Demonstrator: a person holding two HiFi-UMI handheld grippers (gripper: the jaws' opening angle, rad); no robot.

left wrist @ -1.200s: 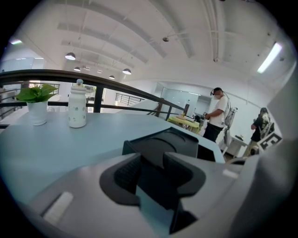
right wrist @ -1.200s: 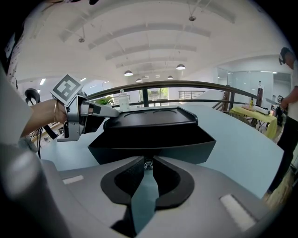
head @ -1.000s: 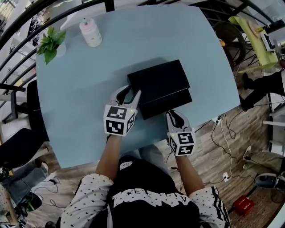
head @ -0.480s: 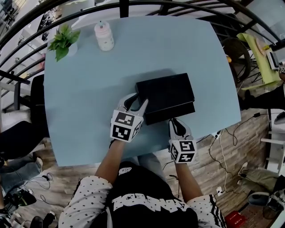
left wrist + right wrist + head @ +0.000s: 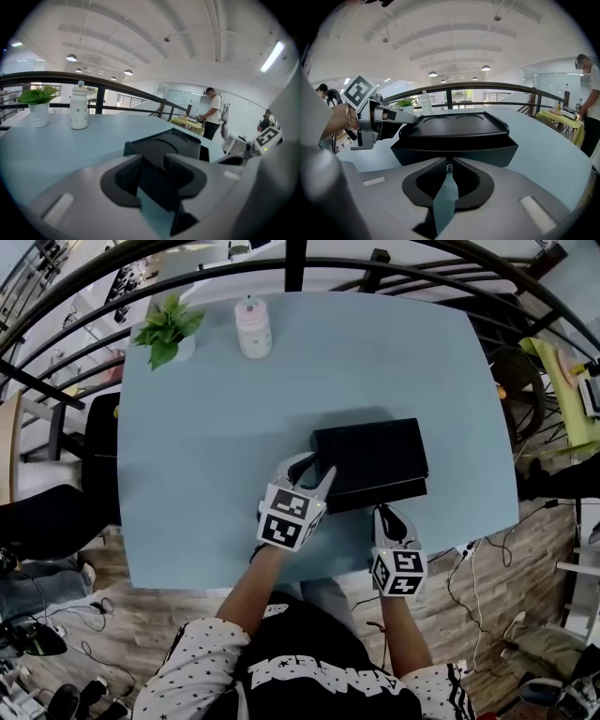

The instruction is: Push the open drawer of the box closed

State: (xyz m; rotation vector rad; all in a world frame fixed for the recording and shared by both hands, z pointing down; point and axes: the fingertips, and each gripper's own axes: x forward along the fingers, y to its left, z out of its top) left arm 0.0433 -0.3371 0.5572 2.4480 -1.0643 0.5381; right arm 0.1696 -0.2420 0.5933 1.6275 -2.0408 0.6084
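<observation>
The black box (image 5: pixel 370 451) is set on the pale blue table (image 5: pixel 206 427), toward its near right edge. Its drawer (image 5: pixel 454 151) is seen projecting only slightly from the front, under the lid. The drawer's front is met by the right gripper (image 5: pixel 388 513), whose jaws are closing — only a narrow gap is left between them. A small pale detail of the drawer front is seen in that gap, too small to be identified. The box's near left corner is straddled by the left gripper (image 5: pixel 313 468), its jaws set wide apart — whether the pads press on the box cannot be told. A pale bottle (image 5: pixel 252 329) and a potted plant (image 5: pixel 169 324) are placed at the far edge, well apart from the box.
</observation>
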